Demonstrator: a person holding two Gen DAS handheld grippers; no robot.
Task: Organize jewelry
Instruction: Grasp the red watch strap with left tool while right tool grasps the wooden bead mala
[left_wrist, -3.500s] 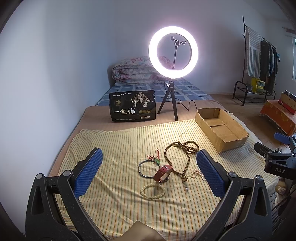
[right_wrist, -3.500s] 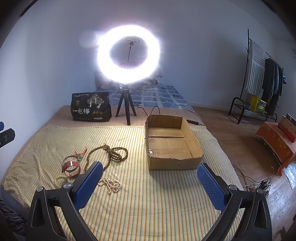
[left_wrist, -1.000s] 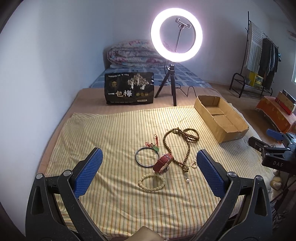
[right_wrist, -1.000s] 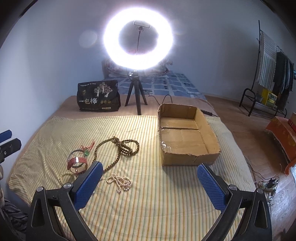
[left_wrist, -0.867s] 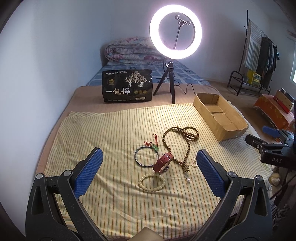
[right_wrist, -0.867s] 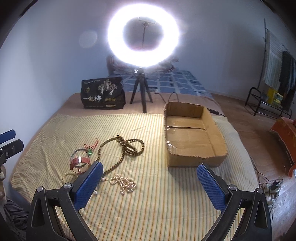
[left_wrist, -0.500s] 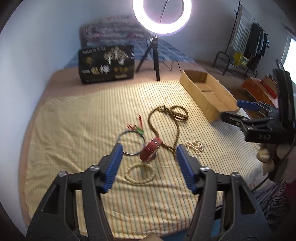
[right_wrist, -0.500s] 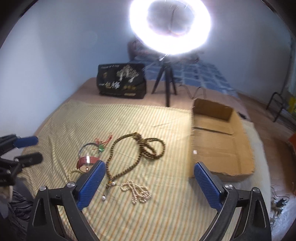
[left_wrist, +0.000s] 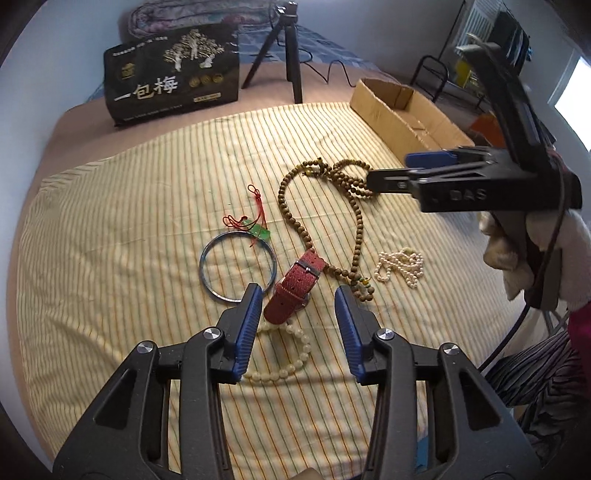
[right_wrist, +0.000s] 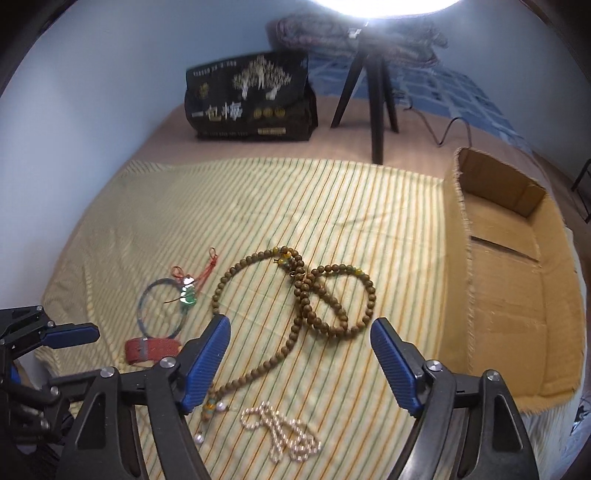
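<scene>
Jewelry is seen spread across a yellow striped cloth (left_wrist: 110, 229): a red woven watch strap (left_wrist: 295, 286) with a metal buckle, a long brown wooden bead necklace (right_wrist: 306, 295) looped over itself, a cream bead bracelet (left_wrist: 291, 354), a thin metal bangle (left_wrist: 236, 269), a green pendant on red cord (left_wrist: 258, 230) and a bunched pearl strand (left_wrist: 400, 264). The left gripper (left_wrist: 299, 314) is held with fingers apart on either side of the strap's near end, nothing gripped. The right gripper (right_wrist: 301, 354) is likewise spread wide, empty, above the wooden beads. A cardboard box (right_wrist: 517, 280) is set at the cloth's right edge.

Red watch strap (left_wrist: 297, 286), yellow striped cloth (left_wrist: 129, 221).
</scene>
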